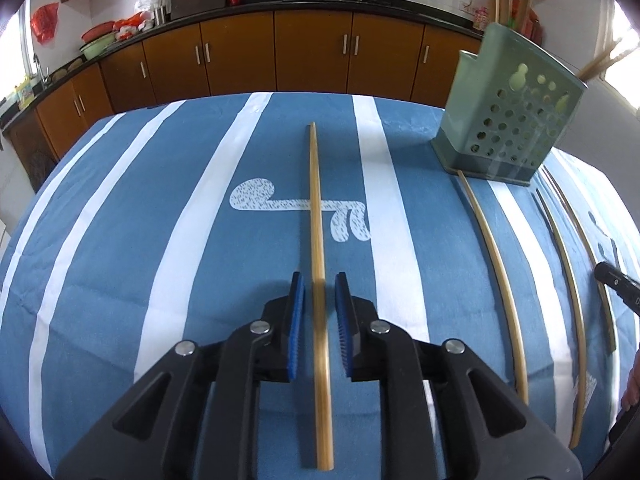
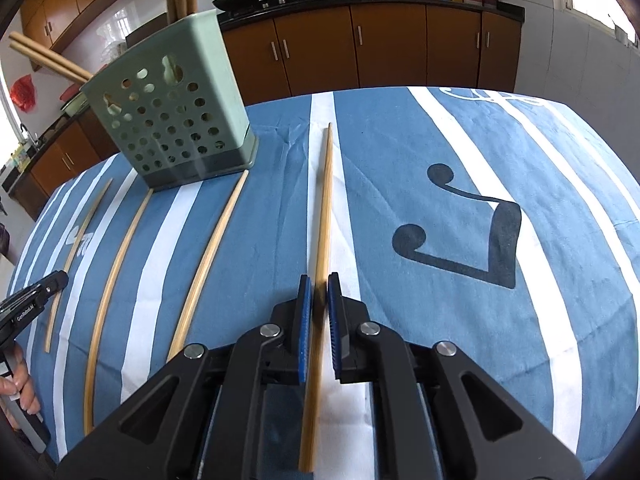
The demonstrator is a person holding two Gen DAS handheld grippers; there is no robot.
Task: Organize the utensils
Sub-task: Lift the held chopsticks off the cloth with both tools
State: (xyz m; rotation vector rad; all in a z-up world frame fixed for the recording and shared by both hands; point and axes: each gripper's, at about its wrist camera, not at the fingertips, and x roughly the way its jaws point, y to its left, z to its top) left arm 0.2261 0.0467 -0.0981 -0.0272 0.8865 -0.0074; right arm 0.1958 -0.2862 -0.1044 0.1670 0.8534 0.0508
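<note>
In the left wrist view a bamboo chopstick [image 1: 316,208] runs lengthwise between the blue pads of my left gripper [image 1: 320,282]. A gap shows on each side, so the jaws are open around it. In the right wrist view my right gripper [image 2: 319,282] is shut on another chopstick [image 2: 325,200], which points away over the cloth. Two loose chopsticks [image 1: 496,264] [image 1: 564,280] lie between the two grippers, also seen as chopsticks [image 2: 212,256] [image 2: 116,272] from the right. The green perforated utensil holder [image 1: 508,120] [image 2: 176,112] stands at the far side with several chopsticks upright in it.
A blue and white striped tablecloth [image 1: 120,220] [image 2: 520,152] covers the table. Brown kitchen cabinets [image 1: 312,52] and a counter with woks run behind it. Fingers of a hand [image 2: 20,392] show at the left edge of the right wrist view.
</note>
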